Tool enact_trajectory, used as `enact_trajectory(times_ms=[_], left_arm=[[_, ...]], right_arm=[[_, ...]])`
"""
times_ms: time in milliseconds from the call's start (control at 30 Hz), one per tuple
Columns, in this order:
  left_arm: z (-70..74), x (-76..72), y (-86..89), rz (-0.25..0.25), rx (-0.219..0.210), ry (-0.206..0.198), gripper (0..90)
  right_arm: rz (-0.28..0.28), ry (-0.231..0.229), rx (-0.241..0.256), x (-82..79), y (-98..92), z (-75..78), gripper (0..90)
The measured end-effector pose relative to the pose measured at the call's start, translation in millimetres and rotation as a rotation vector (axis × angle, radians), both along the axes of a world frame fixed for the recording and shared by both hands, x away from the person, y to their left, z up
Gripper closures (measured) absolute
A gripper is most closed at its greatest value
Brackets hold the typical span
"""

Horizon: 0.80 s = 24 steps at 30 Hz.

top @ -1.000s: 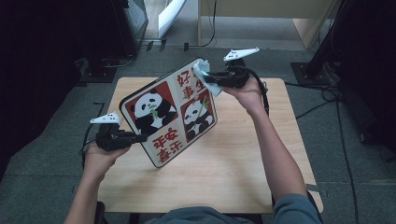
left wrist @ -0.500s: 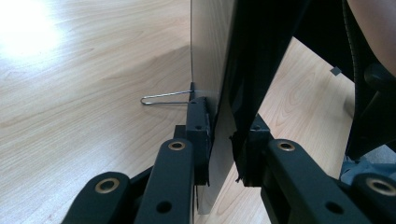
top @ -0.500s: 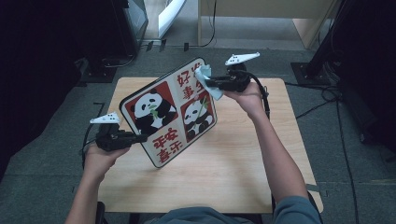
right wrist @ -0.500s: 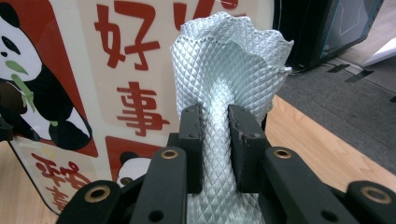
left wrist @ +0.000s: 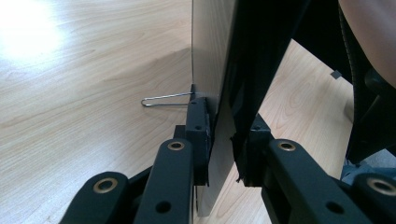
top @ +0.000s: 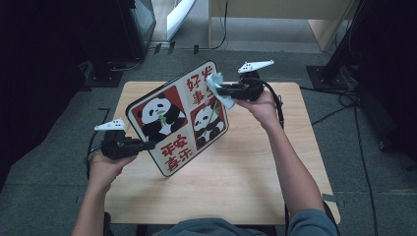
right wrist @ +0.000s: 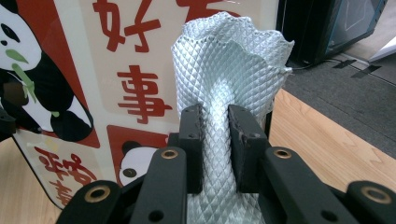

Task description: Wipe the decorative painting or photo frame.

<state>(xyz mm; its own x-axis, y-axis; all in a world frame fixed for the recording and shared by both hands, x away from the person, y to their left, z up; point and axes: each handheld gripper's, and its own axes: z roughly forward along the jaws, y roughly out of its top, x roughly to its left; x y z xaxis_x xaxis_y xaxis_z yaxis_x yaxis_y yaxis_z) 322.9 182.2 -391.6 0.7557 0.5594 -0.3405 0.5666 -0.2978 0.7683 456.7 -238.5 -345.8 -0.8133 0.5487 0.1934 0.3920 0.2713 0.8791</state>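
High view overhead, facing forward-down; gripper views close along jaws; all share panda board (top: 179, 118).

Panda board (right wrist: 70, 93) reads 好事 (red characters); rest unclear.

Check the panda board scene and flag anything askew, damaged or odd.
Nothing looks damaged or spilled. The panda board is tilted off the table on purpose: the left gripper clamps its edge and the right gripper presses a quilted cloth to its face. The cloth is bunched, not torn.
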Motion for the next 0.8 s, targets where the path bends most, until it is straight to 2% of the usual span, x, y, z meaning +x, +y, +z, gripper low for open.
enact_trajectory(times_ms=[267,500,800], left_arm=[[-0.5,-0.8,0.0,0.004,-0.008,0.004,77.8],[-0.9,-1.2,0.4,0.008,-0.014,0.005,77.5],[-1.2,-1.2,1.4,0.010,-0.030,0.009,76.2]], right_arm=[[0.006,0.024,0.001,-1.1,-0.4,-4.4,77.3],[0.011,0.018,0.002,-2.8,0.1,-8.7,77.2],[0.012,0.052,-0.012,-6.0,-0.2,-15.9,77.2]])
